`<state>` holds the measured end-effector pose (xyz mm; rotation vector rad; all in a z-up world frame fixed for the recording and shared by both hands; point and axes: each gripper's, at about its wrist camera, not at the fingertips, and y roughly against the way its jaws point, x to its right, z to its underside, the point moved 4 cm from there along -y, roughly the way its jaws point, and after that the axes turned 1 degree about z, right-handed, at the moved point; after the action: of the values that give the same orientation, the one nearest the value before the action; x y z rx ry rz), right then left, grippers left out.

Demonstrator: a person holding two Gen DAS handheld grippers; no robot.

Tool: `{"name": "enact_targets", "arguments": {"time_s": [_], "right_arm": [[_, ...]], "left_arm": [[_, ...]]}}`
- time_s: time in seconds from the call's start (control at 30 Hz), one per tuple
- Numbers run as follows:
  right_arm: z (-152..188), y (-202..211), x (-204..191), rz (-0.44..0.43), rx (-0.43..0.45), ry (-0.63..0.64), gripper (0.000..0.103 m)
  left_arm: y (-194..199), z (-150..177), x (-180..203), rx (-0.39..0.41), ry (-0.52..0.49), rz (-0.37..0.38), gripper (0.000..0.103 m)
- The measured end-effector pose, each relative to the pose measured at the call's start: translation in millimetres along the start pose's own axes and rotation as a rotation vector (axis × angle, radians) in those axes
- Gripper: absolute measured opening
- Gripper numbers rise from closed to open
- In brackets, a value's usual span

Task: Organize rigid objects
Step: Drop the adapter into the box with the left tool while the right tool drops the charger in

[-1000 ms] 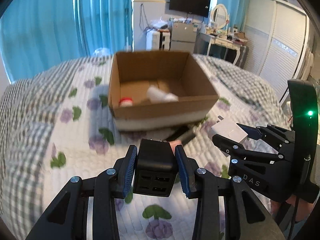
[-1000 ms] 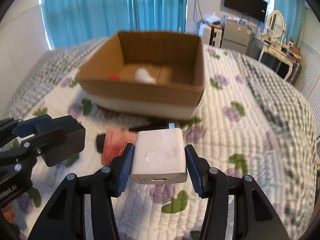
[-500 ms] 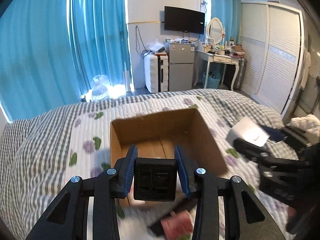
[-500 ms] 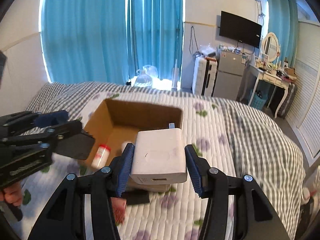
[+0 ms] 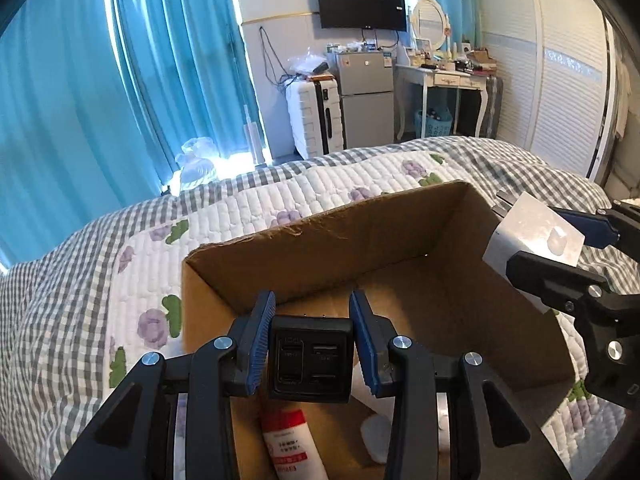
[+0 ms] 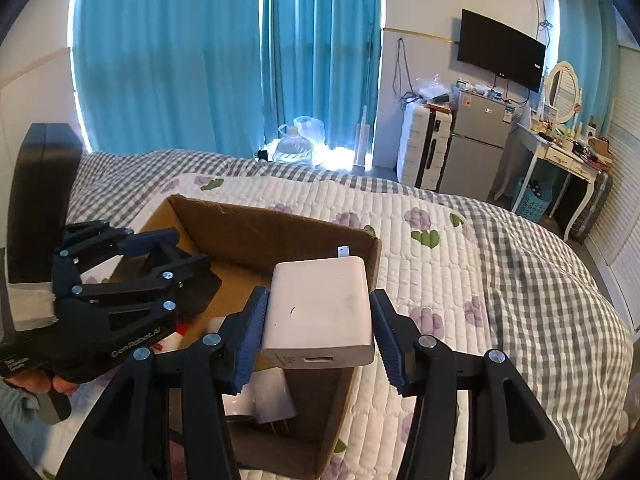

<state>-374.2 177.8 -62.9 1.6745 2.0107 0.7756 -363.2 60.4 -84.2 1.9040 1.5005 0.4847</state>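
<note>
My left gripper [image 5: 312,344] is shut on a black multi-port charger [image 5: 310,354] and holds it above the open cardboard box [image 5: 320,248]. My right gripper [image 6: 318,320] holds a white charger [image 6: 320,308] over the box's right side [image 6: 280,236]; a small gap shows at its right pad, the left pad touches. In the left wrist view the white charger [image 5: 532,236] and right gripper [image 5: 560,256] show at right. In the right wrist view the left gripper [image 6: 168,252] shows at left. A white bottle with a red label [image 5: 292,444] lies in the box.
The box stands on a quilted bed [image 6: 460,264] with purple flowers and grey check borders. A white plug [image 6: 260,400] and a white round piece [image 5: 376,432] also lie in the box. Blue curtains, a suitcase, a fridge and a desk stand beyond the bed.
Both grippers rose from near the bed surface and moved forward over the box, each still carrying its charger. The right gripper's pads now look slightly wider around the white charger.
</note>
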Motion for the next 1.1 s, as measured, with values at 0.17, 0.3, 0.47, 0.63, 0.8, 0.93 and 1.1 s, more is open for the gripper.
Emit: {"name": "enact_targets", "arguments": {"time_s": [0.17,0.3,0.47,0.63,0.8,0.93,1.1], "right_arm": [[2,-4,3,0.006,0.003,-0.007,0.051],[1,-4,5,0.014,-0.008,-0.015,0.051],[-3,-13,-4,0.021,-0.025,-0.004,0.051],[0,-43,-12,0.006,-0.079,-0.020,0.051],[1,-61,-14,0.024,-0.074,-0.034,0.051],[-1,-48,-16,0.028,-0.028,-0.025,0.065],[-9,6,-21,0.063,0.018,0.000,0.070]], "left_arm": [[9,-2,-4,0.036,0.017,0.027,0.042],[27,-7,-9,0.036,0.016,0.004,0.043],[49,1,-20,0.044,0.041,0.002,0.043],[52,15,-33,0.023,0.090,0.009,0.043],[47,24,-35,0.016,0.092,0.025,0.043],[53,25,-33,0.020,0.100,0.035,0.043],[86,29,-27,0.034,0.113,0.037,0.045]]}}
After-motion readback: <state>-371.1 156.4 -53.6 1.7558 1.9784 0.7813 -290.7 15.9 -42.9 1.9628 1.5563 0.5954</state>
